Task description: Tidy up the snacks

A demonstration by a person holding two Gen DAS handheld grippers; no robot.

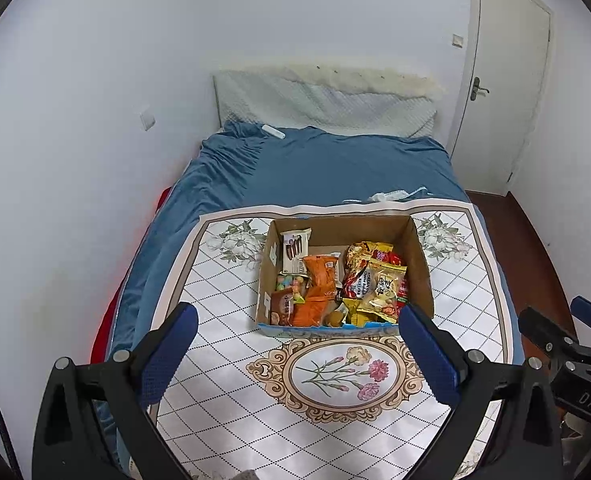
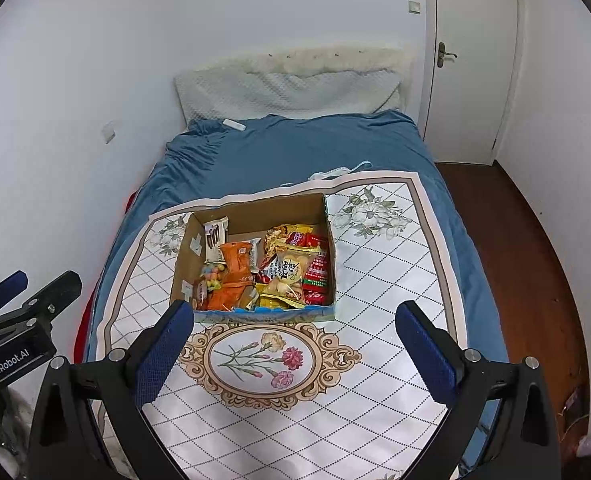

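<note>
Left wrist view: the left gripper hangs with its fingers spread wide and holding nothing, above the floral mat on the bed. The cardboard box sits just beyond the fingertips, its near half crammed with snack packets; the far end is mostly bare. In my judgement a reach into that heap could pinch two overlapping wrappers at once, or nudge the light box across the slick mat.

Right wrist view: the right gripper is likewise released and empty, with the box slightly left of its midline. Packets at the bottom of the pile are buried, most labels are too small to read, and the box's near wall hides the lowest ones.
</note>
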